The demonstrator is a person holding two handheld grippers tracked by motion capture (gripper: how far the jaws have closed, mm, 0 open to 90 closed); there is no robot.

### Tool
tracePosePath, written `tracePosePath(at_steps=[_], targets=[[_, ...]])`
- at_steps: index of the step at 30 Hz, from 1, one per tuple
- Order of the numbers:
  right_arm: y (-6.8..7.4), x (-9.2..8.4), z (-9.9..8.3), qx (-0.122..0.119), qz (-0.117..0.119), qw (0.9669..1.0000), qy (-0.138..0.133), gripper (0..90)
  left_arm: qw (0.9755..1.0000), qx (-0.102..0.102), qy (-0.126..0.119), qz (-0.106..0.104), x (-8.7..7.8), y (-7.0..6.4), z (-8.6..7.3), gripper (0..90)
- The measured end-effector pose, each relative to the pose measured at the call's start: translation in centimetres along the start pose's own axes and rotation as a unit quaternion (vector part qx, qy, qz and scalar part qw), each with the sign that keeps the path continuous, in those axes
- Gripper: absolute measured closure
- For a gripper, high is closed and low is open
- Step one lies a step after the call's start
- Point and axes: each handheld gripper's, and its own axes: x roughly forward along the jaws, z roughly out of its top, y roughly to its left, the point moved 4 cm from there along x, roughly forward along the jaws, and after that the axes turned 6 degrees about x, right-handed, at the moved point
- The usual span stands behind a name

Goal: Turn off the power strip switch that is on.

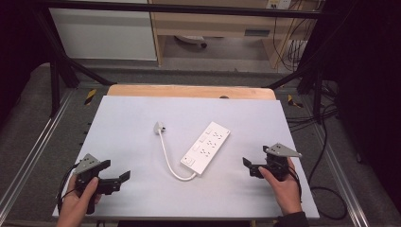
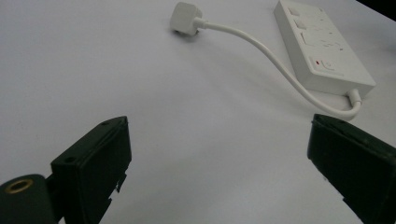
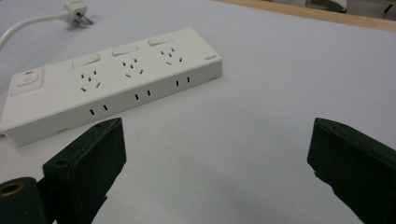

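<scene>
The left gripper (image 1: 117, 176) and right gripper (image 1: 247, 166) rest low on the table (image 1: 142, 113), jaws spread wide, holding nothing. Between them lies the white power strip (image 1: 207, 147), its cord (image 1: 166, 158) curling left of it to the plug (image 1: 159, 126).

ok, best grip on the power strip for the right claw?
Probably across the power strip's narrow width, clamping its two long side walls near the far, cable-free end. It lies flat and diagonal, so the open right claw should come in low from the right; the cable leaves the near end.
</scene>
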Motion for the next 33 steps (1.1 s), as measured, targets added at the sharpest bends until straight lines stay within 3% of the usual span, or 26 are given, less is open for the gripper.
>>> tracePosePath(at_steps=[13, 16, 21, 26, 33], targets=[[0.3, 0.8, 0.4, 0.003, -0.001, 0.9985, 0.055, 5.5, 0.9999, 0.001, 0.01, 0.004, 0.1, 0.1, -0.1, 6.4], [0.6, 1.1, 0.9, 0.001, 0.01, 0.9983, 0.057, 5.3, 0.9999, 0.002, 0.01, 0.006, 0.2, 0.1, -0.1, 6.4], [0.9, 1.6, 1.9, -0.008, 0.006, 0.9984, 0.056, 5.3, 0.9999, 0.001, 0.011, 0.009, 0.2, 0.2, -0.2, 6.4], [1.2, 2.2, 2.8, -0.001, 0.014, 0.9986, 0.051, 5.7, 0.9998, 0.003, 0.011, 0.015, 0.2, 0.3, -0.3, 6.4], [2.6, 3.2, 4.0, -0.01, 0.033, 0.9982, 0.049, 5.7, 0.9998, 0.005, 0.01, 0.016, 0.2, 0.3, -0.3, 6.4]])
